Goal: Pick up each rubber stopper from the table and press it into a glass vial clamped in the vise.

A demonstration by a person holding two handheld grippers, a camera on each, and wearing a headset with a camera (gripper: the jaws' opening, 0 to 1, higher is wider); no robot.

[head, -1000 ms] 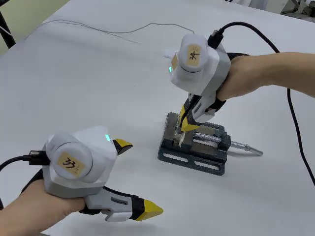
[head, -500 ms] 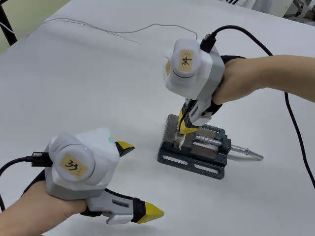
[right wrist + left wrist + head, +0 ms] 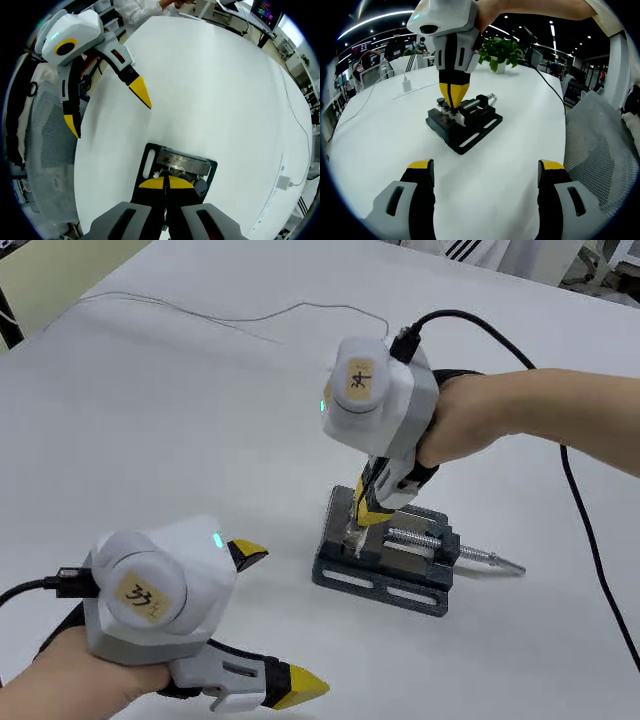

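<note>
A small black vise stands on the white table, and a clear glass vial is clamped at its left end. My right gripper points straight down with its yellow tips together on top of that vial. From the left gripper view, the same tips sit over the vise, beside a dark-capped vial. In its own view the right gripper is shut above the vise; anything under the tips is hidden. My left gripper hovers open and holds nothing at the near left, apart from the vise.
The vise's screw handle sticks out to the right. A black cable trails from the right gripper across the table. A thin white wire lies at the far side. A mesh chair stands beside the table and a plant on it.
The right gripper's body has leaned a little to the left while its tips stay on the clamped vial. The left gripper stays open in the same place.
</note>
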